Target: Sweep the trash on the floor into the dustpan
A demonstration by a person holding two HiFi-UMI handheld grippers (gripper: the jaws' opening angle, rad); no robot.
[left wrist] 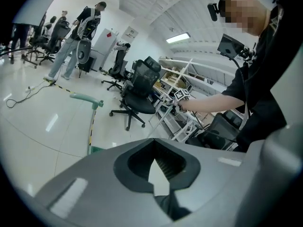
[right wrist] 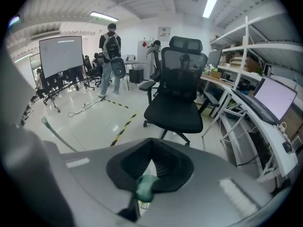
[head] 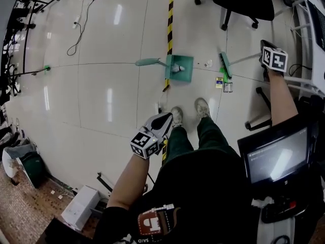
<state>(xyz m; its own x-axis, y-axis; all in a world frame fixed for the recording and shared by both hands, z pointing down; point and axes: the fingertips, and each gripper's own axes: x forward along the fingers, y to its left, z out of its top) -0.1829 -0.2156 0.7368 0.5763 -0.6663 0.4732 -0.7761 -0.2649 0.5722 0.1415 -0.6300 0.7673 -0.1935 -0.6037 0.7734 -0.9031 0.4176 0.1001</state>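
A green dustpan point(head: 184, 68) stands on the floor ahead of my shoes, its long green-topped handle point(head: 148, 62) upright, with a white scrap inside point(head: 177, 68). To its right the green broom head point(head: 225, 65) rests on the floor. Its pale handle runs to my right gripper point(head: 265, 55), which is shut on the handle's green end point(right wrist: 144, 187). Trash lies on the tiles: a small white bit point(head: 208, 63), a yellow-green packet point(head: 219, 82) and a dark wrapper point(head: 228, 87). My left gripper point(head: 163, 120) hangs near my left shoe, shut and holding nothing. The dustpan handle point(left wrist: 85, 98) shows in the left gripper view.
A yellow-black tape line point(head: 170, 19) runs up the floor to the dustpan. A black office chair point(head: 241, 1) stands beyond the broom. White shelving point(head: 307, 80) and a monitor point(head: 274, 158) crowd the right. A cable point(head: 81, 29) lies far left. A bin point(head: 25, 162) and a box point(head: 81, 207) sit behind.
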